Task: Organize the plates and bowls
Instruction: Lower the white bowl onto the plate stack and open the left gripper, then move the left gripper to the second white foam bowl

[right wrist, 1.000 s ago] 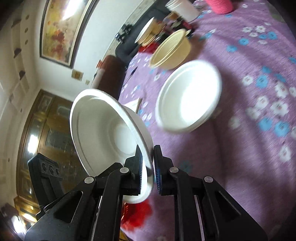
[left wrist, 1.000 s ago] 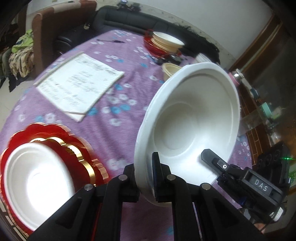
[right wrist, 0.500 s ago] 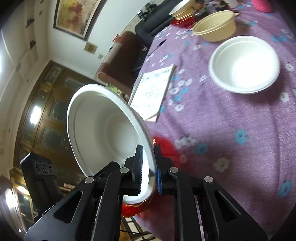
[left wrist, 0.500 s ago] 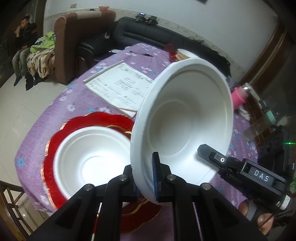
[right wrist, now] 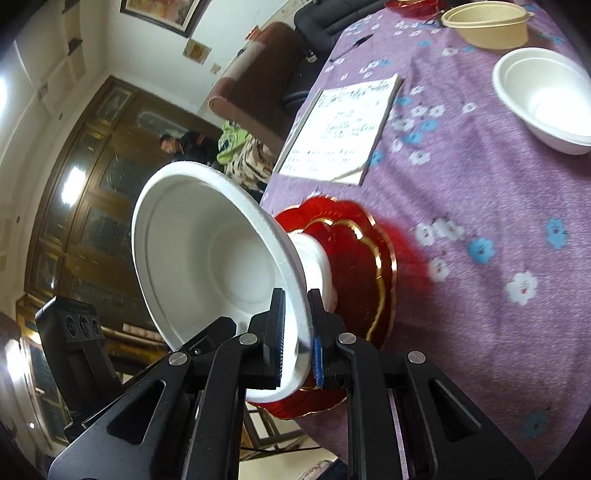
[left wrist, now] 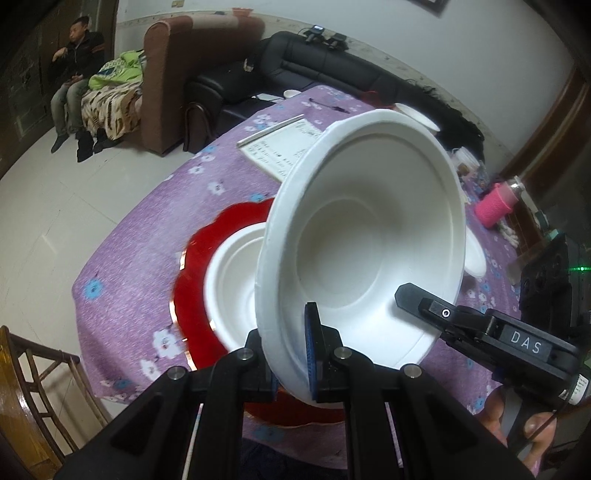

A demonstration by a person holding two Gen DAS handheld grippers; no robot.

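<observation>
A white foam bowl [left wrist: 369,236] hangs tilted on its side above the purple table, held at opposite rims by both grippers. My left gripper [left wrist: 288,332] is shut on its near rim. My right gripper [right wrist: 296,297] is shut on the other rim of the same bowl [right wrist: 207,251]; one of its fingers [left wrist: 436,312] shows inside the rim in the left wrist view. Just behind and below the held bowl lies a red gold-edged plate [left wrist: 192,266] with another white bowl [left wrist: 229,280] in it. The same plate [right wrist: 362,254] shows near the table edge.
A written notepad [right wrist: 343,136] lies mid-table, with a white bowl [right wrist: 546,99] and a beige bowl [right wrist: 484,22] beyond it. A pink-sleeved bottle [left wrist: 495,203] stands at the right. A wooden chair [left wrist: 29,387] is by the table edge. A person [left wrist: 74,74] sits on a far sofa.
Both grippers have carried the white bowl across the table toward the red plate. The plate and its bowl, earlier off to the side, now sit right behind the held bowl.
</observation>
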